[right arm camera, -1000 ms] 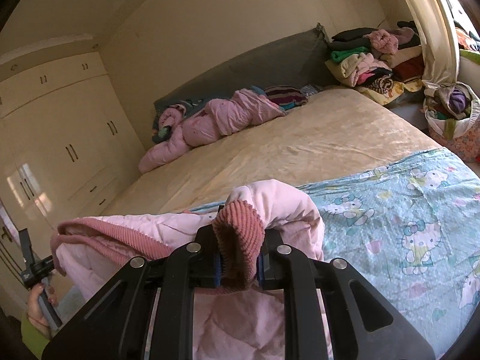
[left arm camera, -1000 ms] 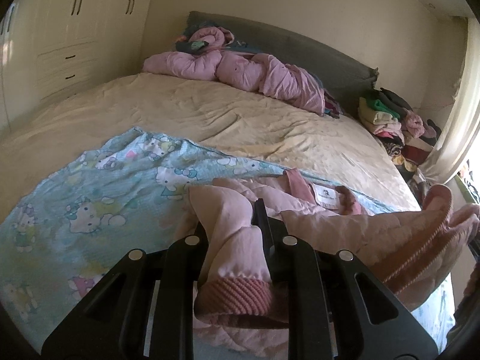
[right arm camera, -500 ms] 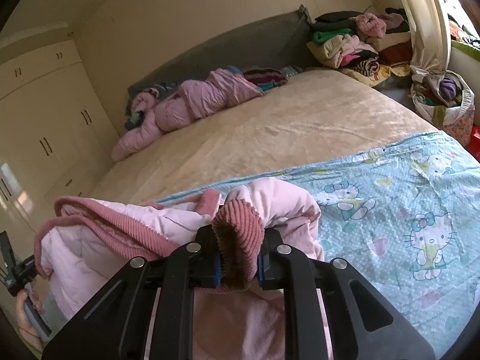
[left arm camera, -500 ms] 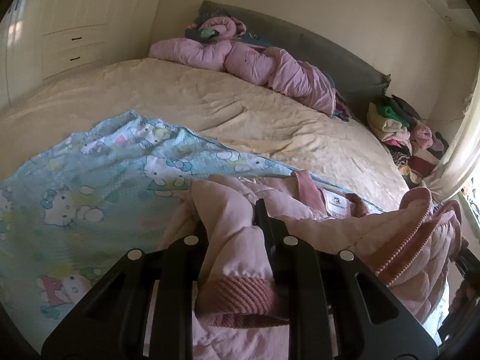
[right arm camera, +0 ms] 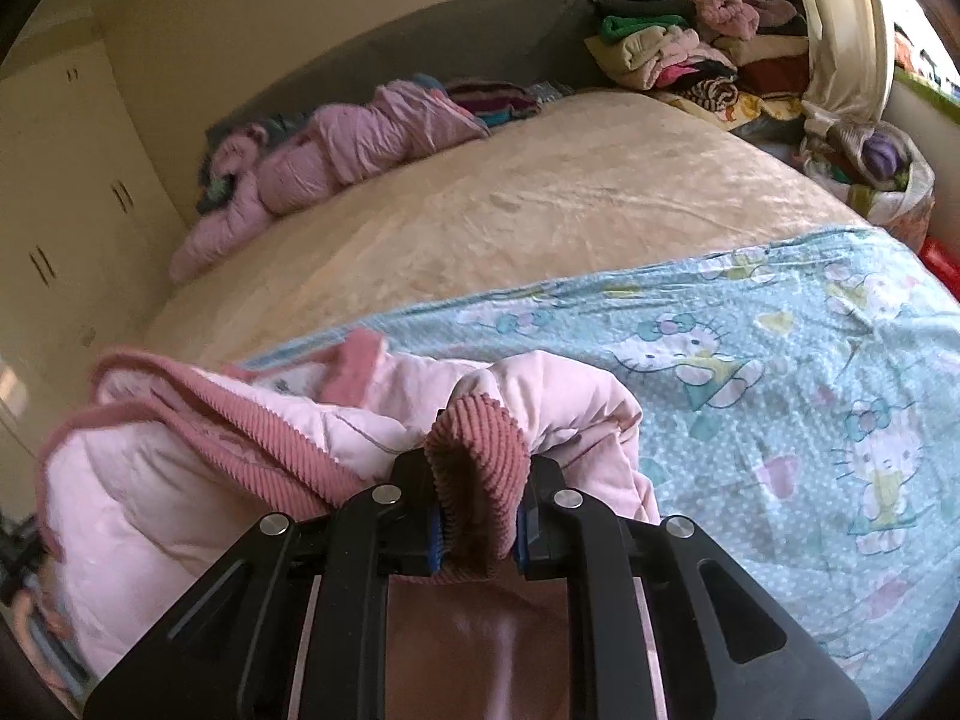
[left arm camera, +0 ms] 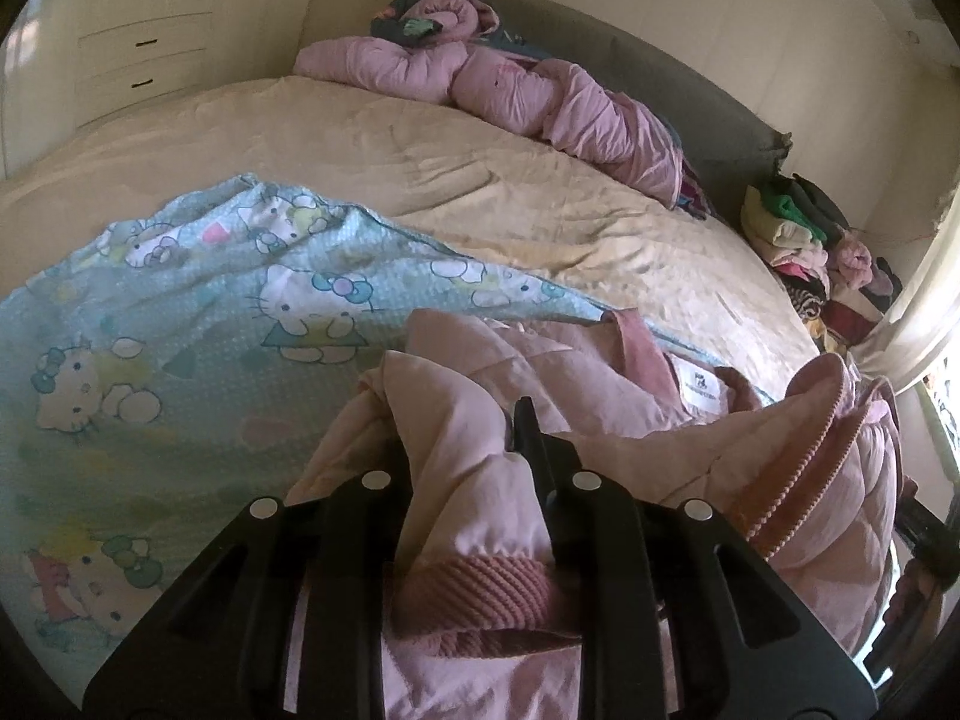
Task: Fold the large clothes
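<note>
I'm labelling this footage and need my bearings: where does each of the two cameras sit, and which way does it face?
Left wrist: on the left claw, facing up the bed toward the headboard; its fingers pinch a pink jacket sleeve, jaws just opening.
Right wrist: on the right claw, facing across the bed toward the wardrobe; its fingers clamp the jacket's ribbed cuff.
Shared: the jacket, cartoon-cat sheet, pink coat at the headboard, clothes pile.
</note>
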